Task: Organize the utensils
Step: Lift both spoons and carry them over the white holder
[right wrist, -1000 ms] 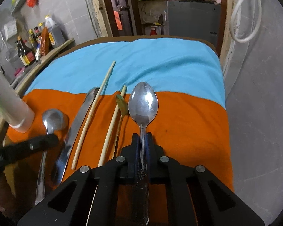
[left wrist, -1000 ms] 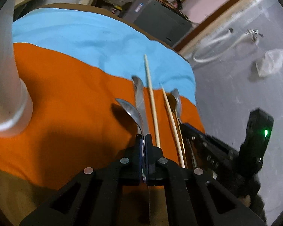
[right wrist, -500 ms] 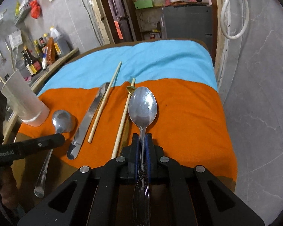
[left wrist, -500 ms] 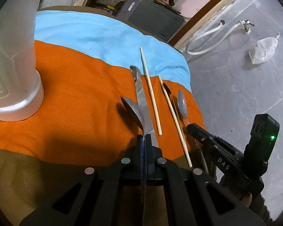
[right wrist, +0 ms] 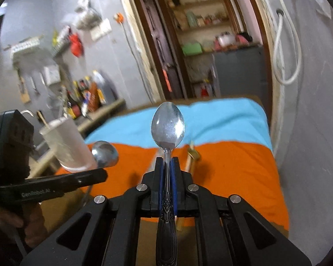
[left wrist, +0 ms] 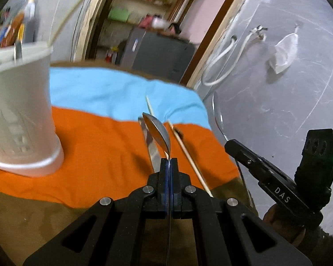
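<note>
Left gripper (left wrist: 168,160) clenched on spoon (left wrist: 157,130); right gripper (right wrist: 167,158) likewise; cup (left wrist: 17,110) left, probably nearer left.

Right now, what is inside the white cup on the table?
In the white cup, one thin pale stick pokes above the rim; a dark upright piece shows beside it. Its frosted wall hides anything lower.

Only the white cup (left wrist: 20,110) stands tall at the worktop's (left wrist: 33,217) left; orange cloth (right wrist: 237,173) on the right lies bare.

Two wrist fisheyes, close, angled down along each claw, sharing orange cloth (left wrist: 95,155) and cup (right wrist: 66,141)
</note>
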`<state>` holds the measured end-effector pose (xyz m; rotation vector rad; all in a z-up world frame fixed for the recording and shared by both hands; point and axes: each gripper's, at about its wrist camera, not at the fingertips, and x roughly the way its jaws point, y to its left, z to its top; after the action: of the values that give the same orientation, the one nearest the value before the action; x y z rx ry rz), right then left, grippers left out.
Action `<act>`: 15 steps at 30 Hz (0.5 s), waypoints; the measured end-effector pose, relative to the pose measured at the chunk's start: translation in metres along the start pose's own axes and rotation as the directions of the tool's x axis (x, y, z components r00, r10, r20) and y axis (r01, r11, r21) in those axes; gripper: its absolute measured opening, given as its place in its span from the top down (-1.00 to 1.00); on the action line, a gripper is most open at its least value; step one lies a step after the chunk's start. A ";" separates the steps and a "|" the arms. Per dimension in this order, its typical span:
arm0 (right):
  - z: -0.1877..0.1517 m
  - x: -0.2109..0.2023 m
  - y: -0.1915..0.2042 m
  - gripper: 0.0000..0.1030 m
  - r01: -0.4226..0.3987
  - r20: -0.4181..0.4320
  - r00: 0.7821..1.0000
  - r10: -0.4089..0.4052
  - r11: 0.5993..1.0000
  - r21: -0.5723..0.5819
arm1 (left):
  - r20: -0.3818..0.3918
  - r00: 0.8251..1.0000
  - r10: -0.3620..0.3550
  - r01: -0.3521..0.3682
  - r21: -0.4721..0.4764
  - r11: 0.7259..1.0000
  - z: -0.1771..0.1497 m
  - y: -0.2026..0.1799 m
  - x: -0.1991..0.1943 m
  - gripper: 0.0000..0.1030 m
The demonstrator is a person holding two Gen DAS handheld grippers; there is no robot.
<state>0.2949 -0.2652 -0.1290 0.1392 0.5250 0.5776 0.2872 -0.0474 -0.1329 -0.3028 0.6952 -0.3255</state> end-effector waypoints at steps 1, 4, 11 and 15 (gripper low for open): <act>0.001 -0.001 0.002 0.92 -0.003 0.011 1.000 0.003 1.000 -0.003 | 0.019 1.000 0.007 -0.007 0.008 1.000 0.000 -0.002 -0.003 1.00; 0.004 -0.004 0.007 0.92 -0.016 0.047 0.999 0.017 1.000 -0.003 | 0.057 0.998 0.021 -0.022 0.016 1.000 0.002 -0.002 -0.012 1.00; 0.016 -0.011 0.019 0.92 -0.040 0.133 0.990 0.040 0.999 -0.001 | 0.170 0.985 0.037 -0.044 0.042 0.998 0.015 -0.009 -0.038 1.00; 0.023 -0.012 0.030 0.92 -0.058 0.169 0.984 0.060 0.998 -0.017 | 0.211 0.977 0.038 -0.048 0.039 0.998 0.024 -0.008 -0.045 1.00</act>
<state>0.2837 -0.2468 -0.0959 0.1912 0.3525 0.6204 0.2686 -0.0335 -0.0864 -0.2752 0.4844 -0.2629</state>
